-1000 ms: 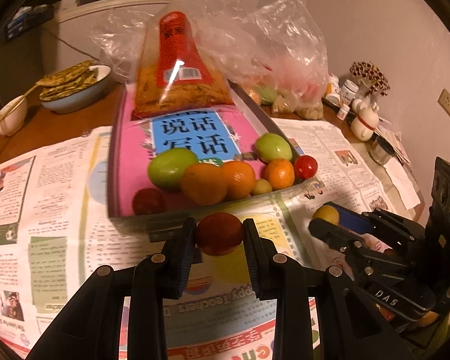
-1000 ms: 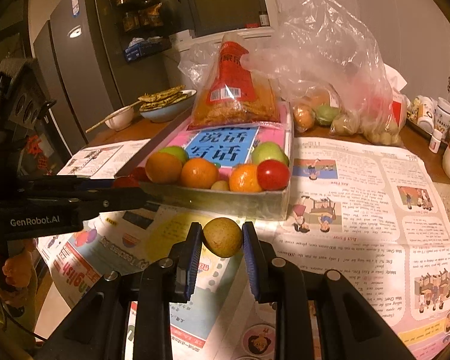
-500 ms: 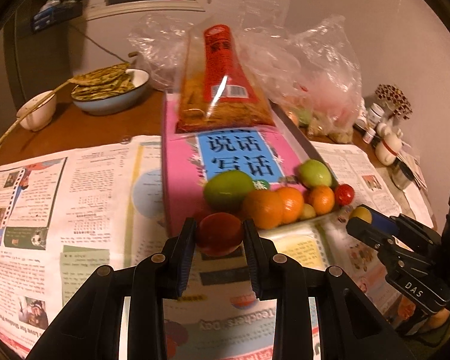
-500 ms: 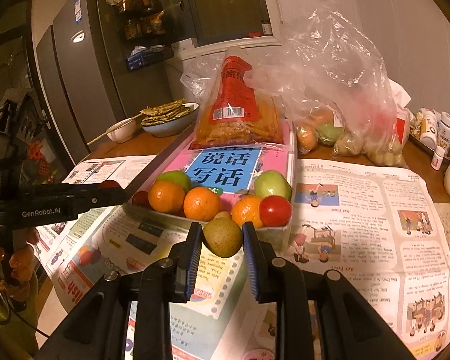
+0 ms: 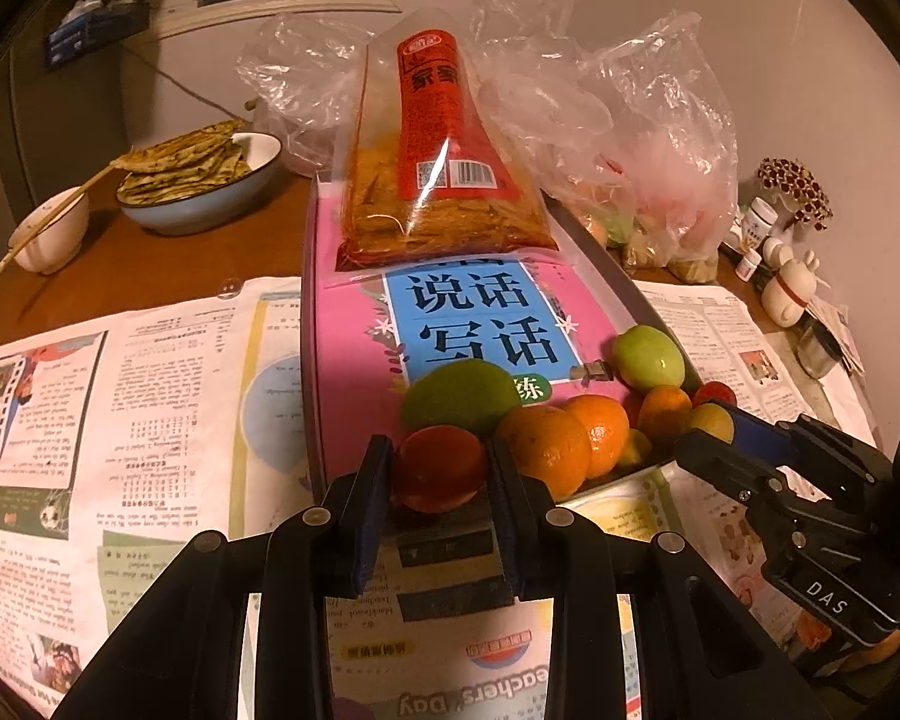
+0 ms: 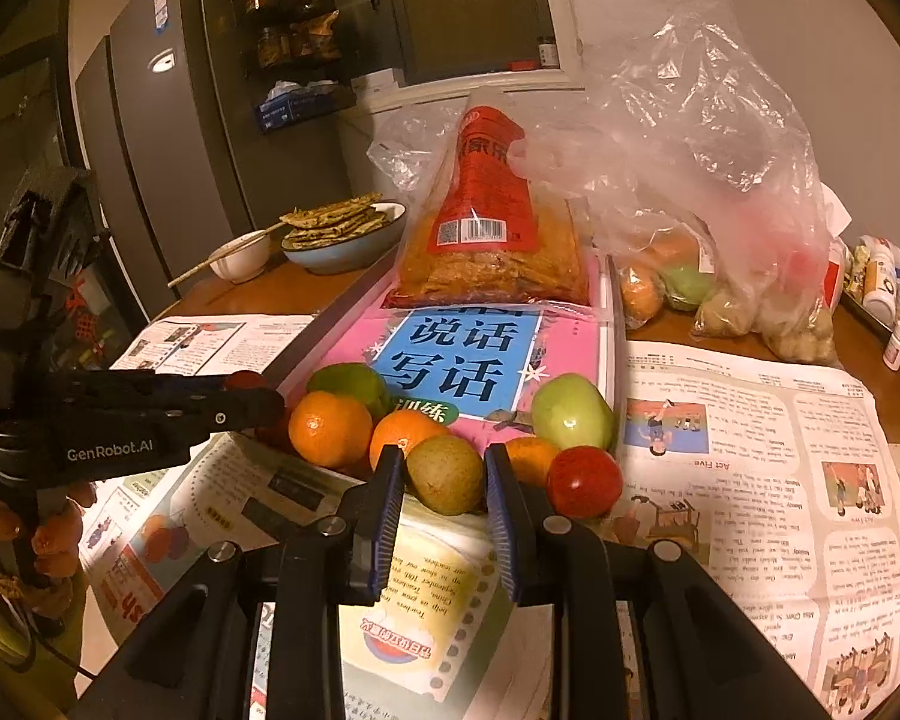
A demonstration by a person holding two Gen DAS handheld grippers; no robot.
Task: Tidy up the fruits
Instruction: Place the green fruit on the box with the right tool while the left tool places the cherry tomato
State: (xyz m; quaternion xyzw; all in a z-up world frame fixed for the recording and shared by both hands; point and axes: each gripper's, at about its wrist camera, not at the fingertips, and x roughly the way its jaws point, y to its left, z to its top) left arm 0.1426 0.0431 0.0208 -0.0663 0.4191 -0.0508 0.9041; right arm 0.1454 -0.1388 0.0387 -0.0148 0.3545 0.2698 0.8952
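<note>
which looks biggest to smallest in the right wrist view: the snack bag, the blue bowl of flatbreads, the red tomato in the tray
1. snack bag, clearly the largest in the picture.
2. blue bowl of flatbreads
3. red tomato

The bowl stands farther back than the tomato, so its true lead is likely greater than it looks.

a home kitchen — fridge (image 6: 150, 138), bowl of flatbreads (image 6: 342, 234), newspaper-covered table (image 6: 750, 450).

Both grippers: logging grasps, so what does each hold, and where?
Left gripper pinches a red fruit across its sides; right gripper pinches a brownish-green fruit likewise.
</note>
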